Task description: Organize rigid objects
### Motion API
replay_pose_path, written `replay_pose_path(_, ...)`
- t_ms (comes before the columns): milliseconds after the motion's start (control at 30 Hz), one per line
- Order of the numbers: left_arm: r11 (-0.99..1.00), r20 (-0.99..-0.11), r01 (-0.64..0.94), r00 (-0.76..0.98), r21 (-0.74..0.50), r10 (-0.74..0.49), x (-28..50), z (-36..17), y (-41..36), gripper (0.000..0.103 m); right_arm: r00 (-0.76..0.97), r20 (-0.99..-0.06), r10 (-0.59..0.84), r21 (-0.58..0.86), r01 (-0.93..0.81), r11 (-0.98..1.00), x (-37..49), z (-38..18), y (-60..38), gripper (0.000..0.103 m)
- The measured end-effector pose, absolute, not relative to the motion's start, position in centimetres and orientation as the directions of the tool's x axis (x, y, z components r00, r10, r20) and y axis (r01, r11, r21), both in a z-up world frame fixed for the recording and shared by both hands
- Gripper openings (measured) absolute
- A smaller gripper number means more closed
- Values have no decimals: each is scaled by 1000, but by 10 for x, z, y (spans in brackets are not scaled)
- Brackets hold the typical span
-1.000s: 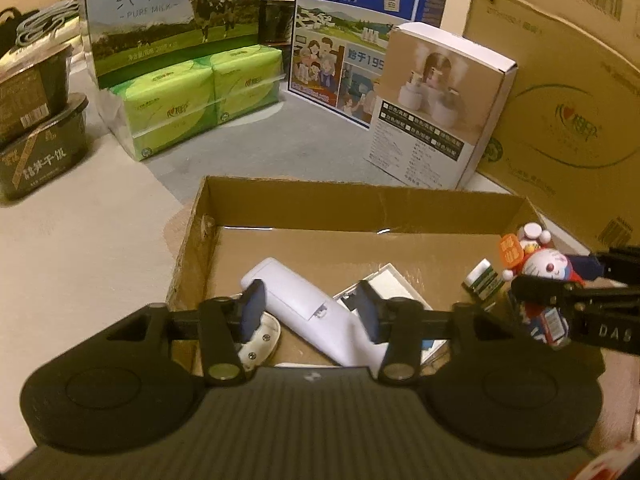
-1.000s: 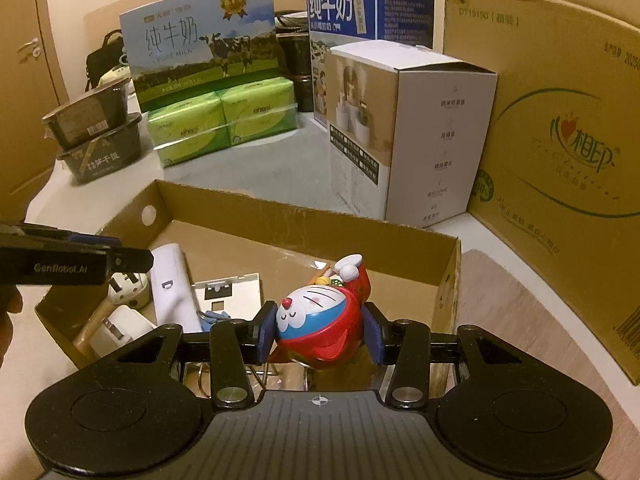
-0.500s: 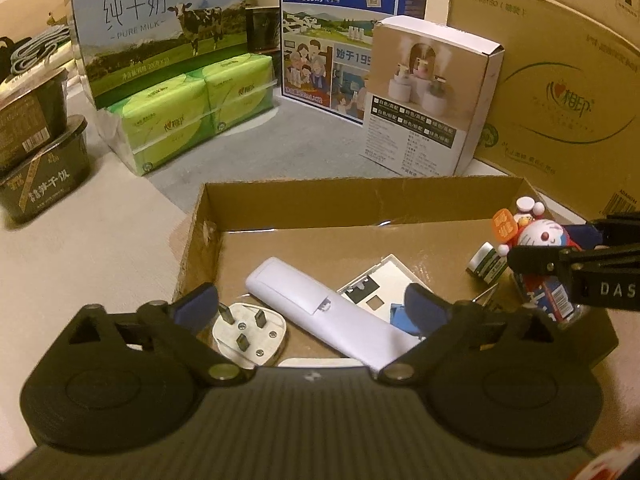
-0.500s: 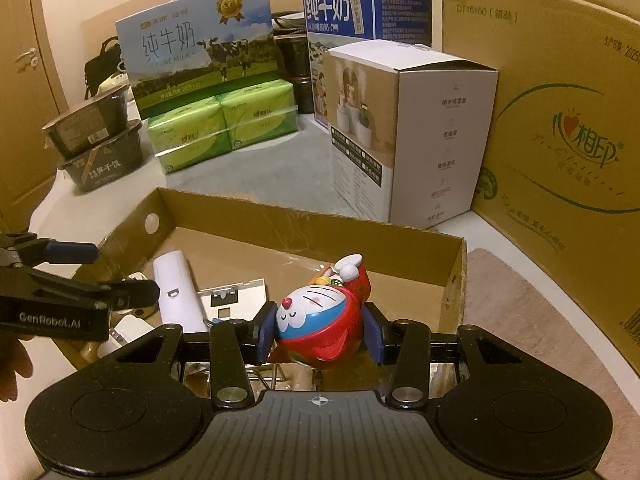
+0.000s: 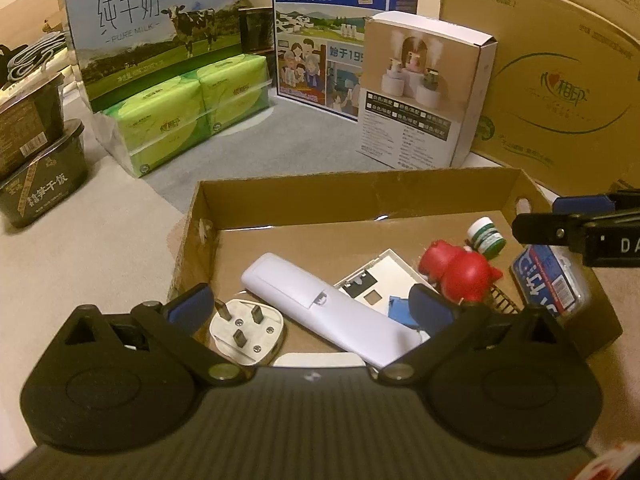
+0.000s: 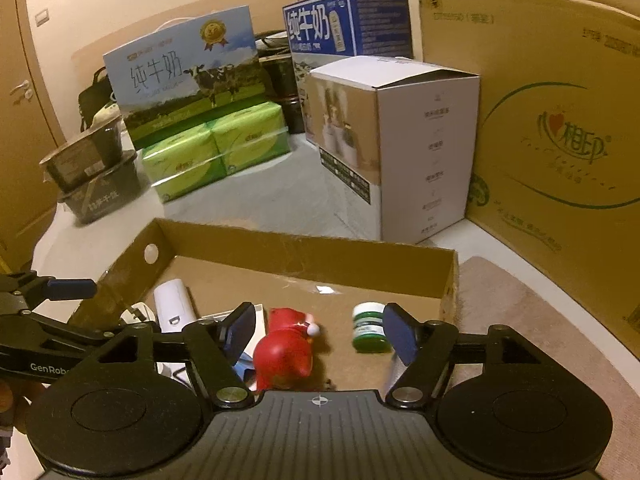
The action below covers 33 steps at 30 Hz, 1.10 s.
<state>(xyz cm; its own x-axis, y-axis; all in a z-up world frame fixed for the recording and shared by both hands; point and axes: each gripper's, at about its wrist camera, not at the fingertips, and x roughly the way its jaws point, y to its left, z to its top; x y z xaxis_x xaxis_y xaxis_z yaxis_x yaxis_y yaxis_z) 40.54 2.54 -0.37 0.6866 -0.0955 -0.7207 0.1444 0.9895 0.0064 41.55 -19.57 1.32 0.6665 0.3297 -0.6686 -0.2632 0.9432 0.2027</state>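
1. The left gripper (image 5: 310, 306) is angled down over the near left of the cardboard box (image 5: 360, 194), jaws spread wide, just opened, nothing between.
2. The right gripper (image 6: 320, 330) is tilted down, jaws just parted; the red toy (image 6: 286, 354) lies released on the box floor, beside the green jar (image 6: 370, 328).

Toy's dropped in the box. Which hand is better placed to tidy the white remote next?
Probably left: its open gripper hangs right over the remote; the right gripper, just opened, sits over the red toy.

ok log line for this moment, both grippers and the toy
left gripper: open, empty, over white remote | right gripper: jaws just opened, open | red toy: released, lying in cardboard box
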Motion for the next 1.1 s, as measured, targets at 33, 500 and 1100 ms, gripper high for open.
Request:
replay_pose_path(33,989,-722,145,686,7,-96,405,-3,25,103,668,-670,323,197,-259,946,414,14,-196,71)
replay_pose_path(500,990,-723,135,681,-31,-115,378,15,24,103,660,-698,277,177,-215,960,378,24,-213,80)
replay_pose_path(1100,991,-692,113,709,-76,-134,305,50,21,99,671,-688,276,183,-208,961,307,60,-207,80)
